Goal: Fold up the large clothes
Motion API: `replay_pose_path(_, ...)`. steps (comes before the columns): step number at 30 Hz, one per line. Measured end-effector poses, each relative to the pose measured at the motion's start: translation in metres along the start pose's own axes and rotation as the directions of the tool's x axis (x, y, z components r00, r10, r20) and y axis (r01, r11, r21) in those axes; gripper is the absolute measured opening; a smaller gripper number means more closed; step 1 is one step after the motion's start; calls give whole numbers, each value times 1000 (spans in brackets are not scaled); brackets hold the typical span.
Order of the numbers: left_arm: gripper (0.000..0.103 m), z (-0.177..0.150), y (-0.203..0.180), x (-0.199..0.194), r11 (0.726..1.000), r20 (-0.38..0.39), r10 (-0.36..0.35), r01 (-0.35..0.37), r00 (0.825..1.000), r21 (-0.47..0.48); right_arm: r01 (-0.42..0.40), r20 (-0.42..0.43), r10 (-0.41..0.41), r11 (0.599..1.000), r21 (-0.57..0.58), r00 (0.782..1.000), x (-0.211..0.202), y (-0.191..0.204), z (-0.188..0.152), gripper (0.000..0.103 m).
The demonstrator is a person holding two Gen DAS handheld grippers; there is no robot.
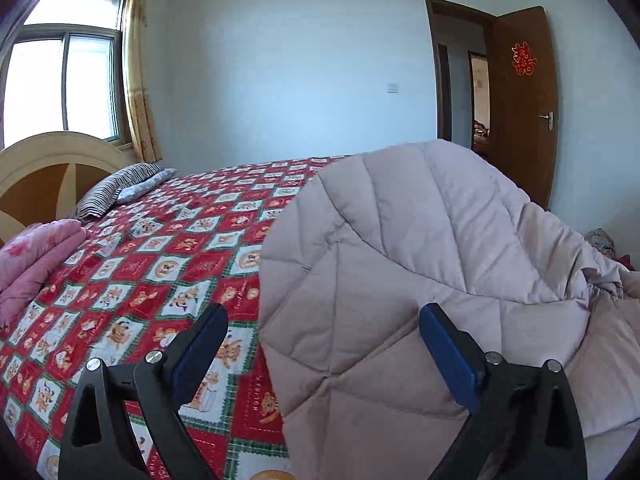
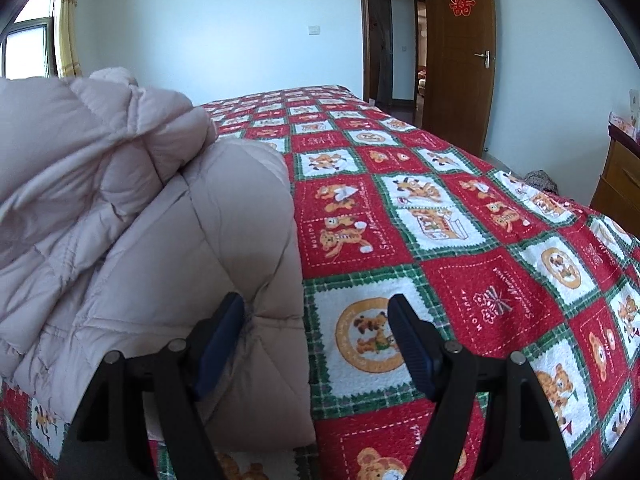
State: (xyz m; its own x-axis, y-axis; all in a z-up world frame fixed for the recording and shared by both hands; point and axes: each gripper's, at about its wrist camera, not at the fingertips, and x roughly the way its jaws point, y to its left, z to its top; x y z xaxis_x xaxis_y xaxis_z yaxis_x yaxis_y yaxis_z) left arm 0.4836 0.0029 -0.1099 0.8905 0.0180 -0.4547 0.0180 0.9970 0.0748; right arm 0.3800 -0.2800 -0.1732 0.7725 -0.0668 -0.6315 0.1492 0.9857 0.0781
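left tool (image 1: 324,340) open | quilted coat (image 1: 420,260) long axis across bedspread (image 1: 160,248)

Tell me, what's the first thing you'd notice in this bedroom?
The loud red, white and green bedspread with cartoon bears covers the whole bed. A big puffy pale pink coat lies bunched on its near edge. The left claw and right claw both gape open just in front of it, and a brown door with a red paper decoration stands open at the back.
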Motion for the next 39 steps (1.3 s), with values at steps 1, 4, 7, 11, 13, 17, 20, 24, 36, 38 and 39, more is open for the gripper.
replay_pose_path(1,97,-2,-4,-2,1000,13,-7,7,1000,5,-5,20,4,1000,11,1000,-6,-1,4,77)
replay_pose_path(4,97,-5,-25,-1,997,13,-58,57,998,57,-40,123,33,997,59,992,-35,-7,23,77)
replay_pose_path(7,97,-7,-51,2,987,12,-70,68,997,145,-120,240,101,991,64,966,-66,-4,44,77)
replay_pose_path(11,97,-10,-72,5,975,8,-81,77,997,206,-207,259,198,978,5,945,-73,16,61,79)
replay_pose_path(13,97,-13,-81,5,968,11,-94,89,996,235,-223,220,225,974,-33,949,-62,27,60,78)
replay_pose_path(17,97,-16,-95,1,954,25,-104,93,994,285,-230,95,233,972,-38,968,-33,32,44,44)
replay_pose_path(20,97,-17,-100,0,944,30,-146,131,989,304,-222,39,223,975,-29,974,-19,28,31,35)
replay_pose_path(24,97,-18,-125,1,918,8,-184,169,983,358,-200,-32,200,980,3,979,-9,16,20,32)
replay_pose_path(36,97,-5,-132,-20,908,46,-163,132,985,398,-74,-118,66,995,-71,991,14,15,7,26)
replay_pose_path(38,97,7,-117,-30,920,71,-155,117,985,373,-67,-119,57,994,-81,991,15,15,6,26)
replay_pose_path(39,97,13,-108,-33,929,87,-148,108,985,353,-65,-120,54,994,-89,991,15,15,6,26)
